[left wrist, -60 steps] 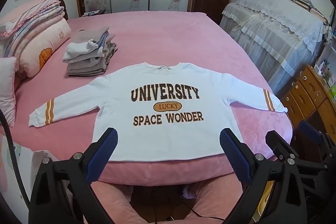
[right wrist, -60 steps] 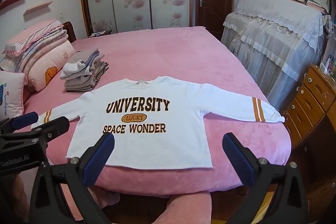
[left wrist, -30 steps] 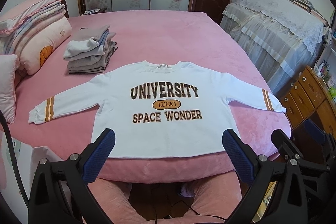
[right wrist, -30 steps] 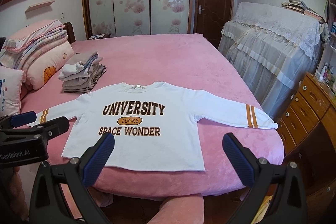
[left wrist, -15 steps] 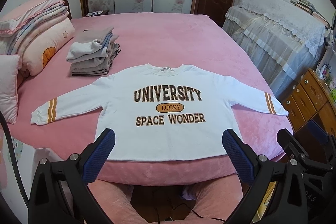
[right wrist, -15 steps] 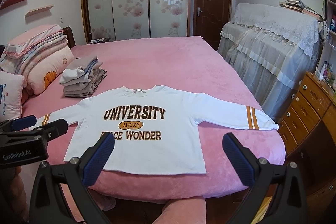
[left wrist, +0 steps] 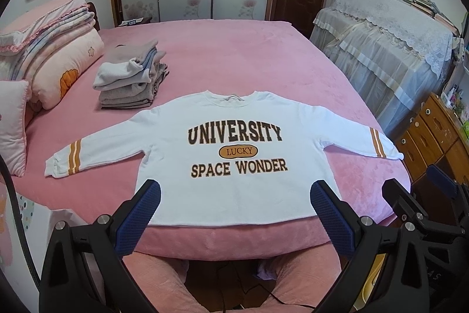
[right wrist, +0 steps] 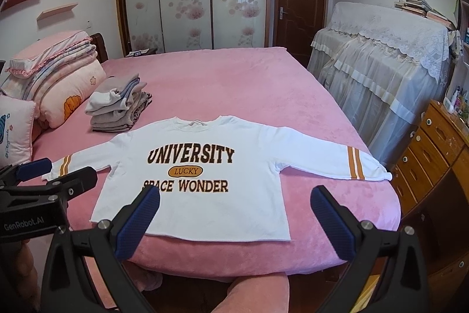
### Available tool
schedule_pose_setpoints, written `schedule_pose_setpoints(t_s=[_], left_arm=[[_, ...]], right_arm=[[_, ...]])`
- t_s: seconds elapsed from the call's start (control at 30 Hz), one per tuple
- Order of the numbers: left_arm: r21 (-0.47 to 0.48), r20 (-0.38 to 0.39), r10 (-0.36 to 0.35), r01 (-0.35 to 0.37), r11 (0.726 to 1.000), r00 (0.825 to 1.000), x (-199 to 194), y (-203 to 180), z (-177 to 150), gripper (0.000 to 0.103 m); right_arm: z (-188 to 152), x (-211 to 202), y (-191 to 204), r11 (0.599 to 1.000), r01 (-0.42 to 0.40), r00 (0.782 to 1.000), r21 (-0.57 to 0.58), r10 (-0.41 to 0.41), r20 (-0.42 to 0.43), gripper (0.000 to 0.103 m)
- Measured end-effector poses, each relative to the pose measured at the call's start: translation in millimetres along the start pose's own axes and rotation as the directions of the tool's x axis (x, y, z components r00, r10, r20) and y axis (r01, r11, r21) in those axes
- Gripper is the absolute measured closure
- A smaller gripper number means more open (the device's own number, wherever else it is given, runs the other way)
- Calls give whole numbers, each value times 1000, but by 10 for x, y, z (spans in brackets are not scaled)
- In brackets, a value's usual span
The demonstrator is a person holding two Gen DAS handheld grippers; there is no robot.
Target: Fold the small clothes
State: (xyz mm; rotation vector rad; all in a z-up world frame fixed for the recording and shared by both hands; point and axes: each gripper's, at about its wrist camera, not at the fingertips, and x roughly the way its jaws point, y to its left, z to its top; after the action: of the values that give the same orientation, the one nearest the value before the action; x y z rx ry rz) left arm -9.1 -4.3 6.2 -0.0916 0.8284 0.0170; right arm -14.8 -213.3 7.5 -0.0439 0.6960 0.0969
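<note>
A white sweatshirt (left wrist: 234,157) printed "UNIVERSITY LUCKY SPACE WONDER" lies flat, front up, sleeves spread, at the near edge of the pink bed (left wrist: 234,55). It also shows in the right wrist view (right wrist: 202,195). My left gripper (left wrist: 234,195) is open and empty, held just short of the hem. My right gripper (right wrist: 234,201) is open and empty, also short of the hem, toward the shirt's right side. The left gripper (right wrist: 55,175) shows at the left of the right wrist view; the right gripper (left wrist: 416,189) shows at the right of the left wrist view.
A stack of folded grey clothes (left wrist: 132,78) sits behind the shirt's left sleeve. Folded quilts and pillows (left wrist: 49,55) lie at the bed's left. A lace-covered cabinet (left wrist: 387,43) and a wooden drawer unit (left wrist: 433,134) stand right of the bed.
Both grippers have shifted slightly, so the views rose and tilted a little. The sweatshirt has not moved. Both grippers stayed open.
</note>
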Motion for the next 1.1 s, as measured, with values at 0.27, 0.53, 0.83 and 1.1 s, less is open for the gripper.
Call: schedule_pose_setpoints(t_s=[0.27, 0.53, 0.83, 1.1], left_arm=[[-4, 36, 6, -6, 1000, 999, -63, 35, 59, 2], [50, 57, 14, -17, 999, 998, -122, -54, 203, 2], [116, 79, -25, 16, 993, 997, -70, -272, 445, 2], [205, 107, -57, 34, 978, 993, 160, -721, 719, 1]], right_arm=[[38, -42, 41, 1000, -3, 1000, -22, 3, 31, 0], [126, -99, 33, 999, 3, 998, -55, 0, 65, 0], [253, -67, -198, 1000, 3, 997, -27, -2, 72, 0], [331, 88, -531, 996, 92, 992, 5, -93, 80, 0]])
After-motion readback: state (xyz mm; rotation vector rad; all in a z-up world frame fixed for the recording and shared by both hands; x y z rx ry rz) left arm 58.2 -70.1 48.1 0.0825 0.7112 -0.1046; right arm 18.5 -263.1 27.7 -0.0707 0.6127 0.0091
